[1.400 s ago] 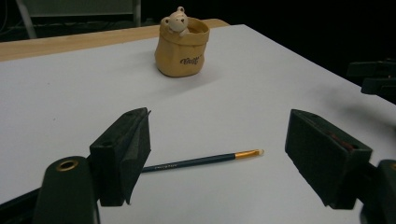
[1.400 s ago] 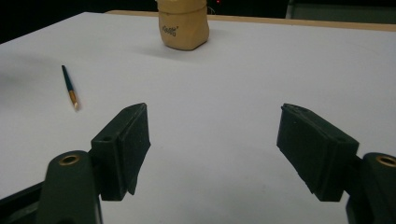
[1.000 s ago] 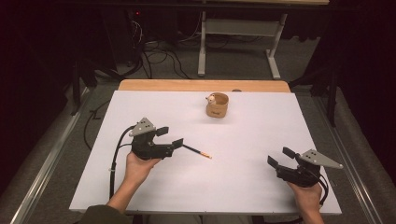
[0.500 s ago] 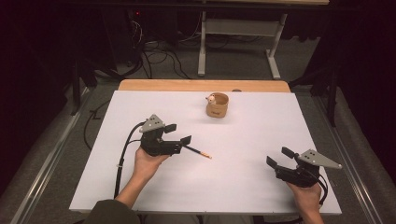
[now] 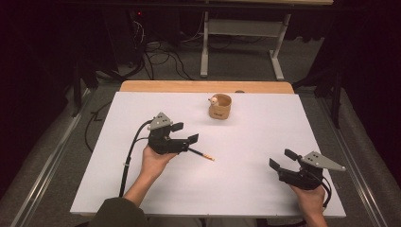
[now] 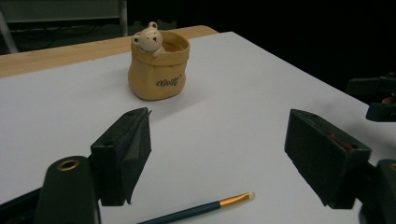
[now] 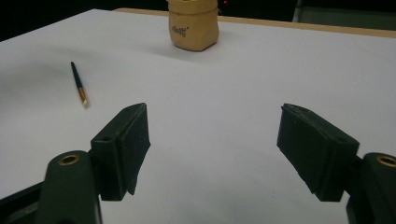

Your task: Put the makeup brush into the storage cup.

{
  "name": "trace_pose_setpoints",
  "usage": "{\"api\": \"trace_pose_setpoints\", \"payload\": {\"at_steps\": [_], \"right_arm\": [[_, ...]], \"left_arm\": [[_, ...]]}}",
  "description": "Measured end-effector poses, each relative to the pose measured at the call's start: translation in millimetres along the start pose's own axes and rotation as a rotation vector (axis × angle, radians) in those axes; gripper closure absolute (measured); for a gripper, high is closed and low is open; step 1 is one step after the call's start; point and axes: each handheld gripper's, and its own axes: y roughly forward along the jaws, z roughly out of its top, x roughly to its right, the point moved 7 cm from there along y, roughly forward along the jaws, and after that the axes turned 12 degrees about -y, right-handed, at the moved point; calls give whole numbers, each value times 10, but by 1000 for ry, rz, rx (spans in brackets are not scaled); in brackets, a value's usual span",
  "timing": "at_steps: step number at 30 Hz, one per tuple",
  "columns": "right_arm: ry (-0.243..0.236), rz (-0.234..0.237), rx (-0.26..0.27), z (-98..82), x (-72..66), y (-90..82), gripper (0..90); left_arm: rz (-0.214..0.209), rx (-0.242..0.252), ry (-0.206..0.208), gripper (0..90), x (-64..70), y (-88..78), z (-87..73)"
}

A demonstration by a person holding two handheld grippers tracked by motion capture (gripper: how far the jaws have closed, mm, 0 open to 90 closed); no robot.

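So my left claw (image 5: 185, 133) is spread wide and sitting right over the back end of the paintbrush (image 6: 201, 208), nothing pinched yet. In the left gripper view the brush lies flat on the desk (image 5: 255, 184) between the two jaws, down near the bottom, bristle tip pointing toward the right jaw, and neither pad looks like it's touching it. From up high the brush (image 5: 202, 153) pokes out from under the claw toward the middle of the desk. Further out, the little tan pot (image 5: 220, 106) with the bear on its rim stands upright near the far edge, well apart from the brush, and I'd guess that's where the brush ends up. My right claw (image 5: 282, 159) is parked low near the right corner, also gaping, holding nothing, nowhere near anything. So progress-wise I'd call it barely started: lined up for the grab, but the close, lift, carry and drop into the pot are all left.
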Motion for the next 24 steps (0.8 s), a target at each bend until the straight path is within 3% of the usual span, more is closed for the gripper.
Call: {"api": "trace_pose_setpoints", "payload": {"at_steps": [16, 24], "right_arm": [[15, 3, -4, -18, 13, -6, 269], [7, 7, -7, -13, -4, 1, 270]], "left_arm": [[-13, -15, -8, 229, 59, 241, 69], [-9, -23, 8, 229, 102, 365, 129]]}}
